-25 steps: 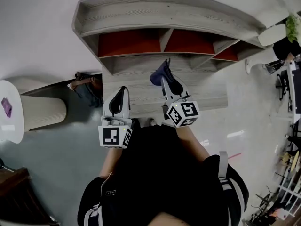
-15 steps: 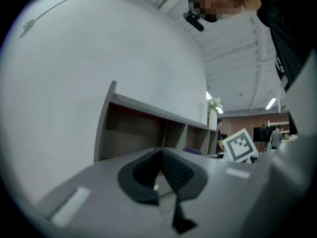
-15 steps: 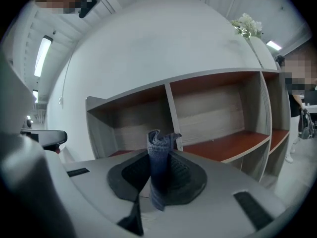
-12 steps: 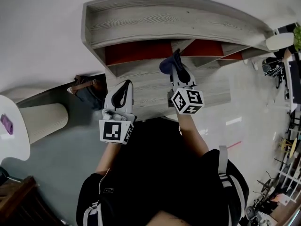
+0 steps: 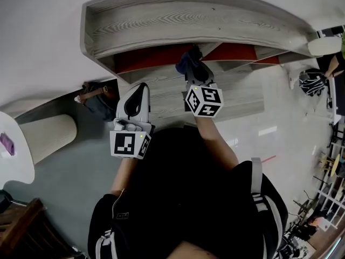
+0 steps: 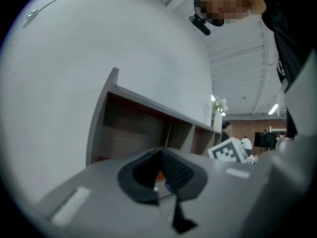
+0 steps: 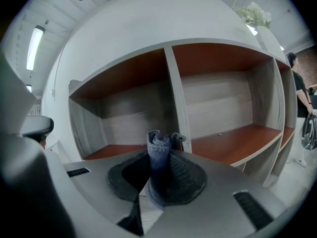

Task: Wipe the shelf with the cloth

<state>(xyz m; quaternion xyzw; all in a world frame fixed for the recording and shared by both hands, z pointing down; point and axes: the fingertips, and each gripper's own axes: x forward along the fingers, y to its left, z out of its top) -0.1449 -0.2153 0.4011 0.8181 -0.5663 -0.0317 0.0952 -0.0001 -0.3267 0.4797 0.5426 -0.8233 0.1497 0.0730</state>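
Note:
A grey wooden shelf (image 5: 188,20) with orange-red compartments (image 7: 233,145) stands against the white wall. My right gripper (image 5: 193,69) is shut on a blue knitted cloth (image 5: 186,61), held just in front of the upright divider between two compartments. In the right gripper view the cloth (image 7: 158,145) sticks up from between the pads of the right gripper (image 7: 159,160), short of the shelf board. My left gripper (image 5: 141,88) hangs lower left over the shelf's lower grey ledge (image 5: 161,104). The left gripper (image 6: 161,155) is shut with nothing in it.
A dark bag (image 5: 99,99) lies on the floor left of the shelf. A white round table (image 5: 13,155) with a purple item (image 5: 6,143) and a beige cylinder (image 5: 48,131) stand at far left. A person (image 7: 299,90) stands at far right.
My right gripper has carried the cloth forward, closer to the shelf's divider. The left gripper has stayed about where it was.

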